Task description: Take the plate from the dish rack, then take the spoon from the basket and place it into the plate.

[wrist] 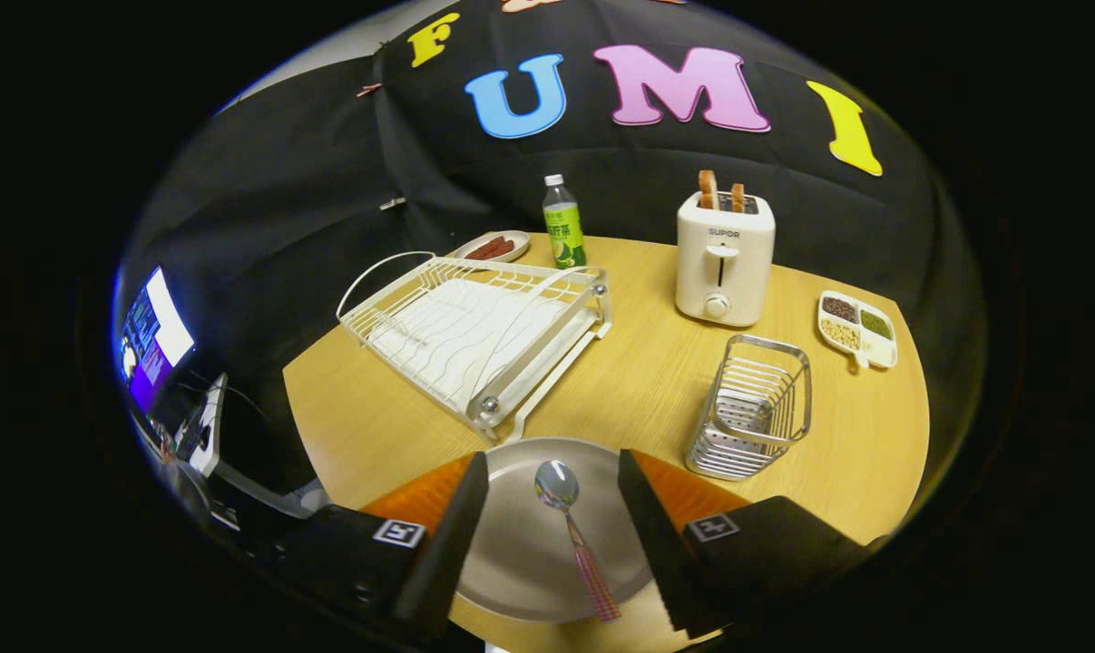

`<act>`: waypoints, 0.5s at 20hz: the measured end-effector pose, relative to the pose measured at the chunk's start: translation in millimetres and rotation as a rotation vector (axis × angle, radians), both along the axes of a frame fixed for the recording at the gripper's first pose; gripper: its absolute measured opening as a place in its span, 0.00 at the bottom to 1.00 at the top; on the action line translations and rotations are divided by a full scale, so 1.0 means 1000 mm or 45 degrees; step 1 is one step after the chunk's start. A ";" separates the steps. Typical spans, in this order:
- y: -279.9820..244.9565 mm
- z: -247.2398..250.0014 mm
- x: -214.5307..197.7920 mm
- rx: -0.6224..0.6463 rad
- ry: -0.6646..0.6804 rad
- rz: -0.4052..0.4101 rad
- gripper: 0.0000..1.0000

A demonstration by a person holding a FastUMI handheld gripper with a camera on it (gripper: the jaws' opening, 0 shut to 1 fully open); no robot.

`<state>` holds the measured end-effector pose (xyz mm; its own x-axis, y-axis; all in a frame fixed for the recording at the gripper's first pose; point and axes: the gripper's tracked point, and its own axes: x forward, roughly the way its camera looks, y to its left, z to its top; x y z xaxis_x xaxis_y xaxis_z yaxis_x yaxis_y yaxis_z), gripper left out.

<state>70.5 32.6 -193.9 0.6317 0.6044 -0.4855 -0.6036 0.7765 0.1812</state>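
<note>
A round metal plate (520, 553) lies flat on the wooden table, near its front edge. On it rests the spoon (572, 531), bowl pointing away from me and its pink checked handle toward me. My gripper (552, 476) hovers over the plate, open, its two fingers spread wide to either side of the spoon and touching nothing. Just beyond the plate stands the white wire dish rack (474, 331), with no dishes in it. The wire basket (754, 408) sits to the right of the plate, beyond my right finger, with nothing visible inside.
A white toaster (724, 263) with two bread slices stands at the back. Left of it are a green-labelled bottle (563, 222) and a small plate of sausages (493, 247). A divided snack dish (857, 328) lies at the far right. A monitor (152, 336) glows off the table's left.
</note>
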 end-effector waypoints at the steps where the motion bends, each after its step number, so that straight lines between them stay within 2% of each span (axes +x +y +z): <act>1: -0.003 0.017 0.004 0.014 -0.035 -0.039 0.99; 5: -0.023 0.082 0.023 0.068 -0.161 -0.237 0.99; 10: -0.057 0.163 0.021 0.140 -0.314 -0.531 0.99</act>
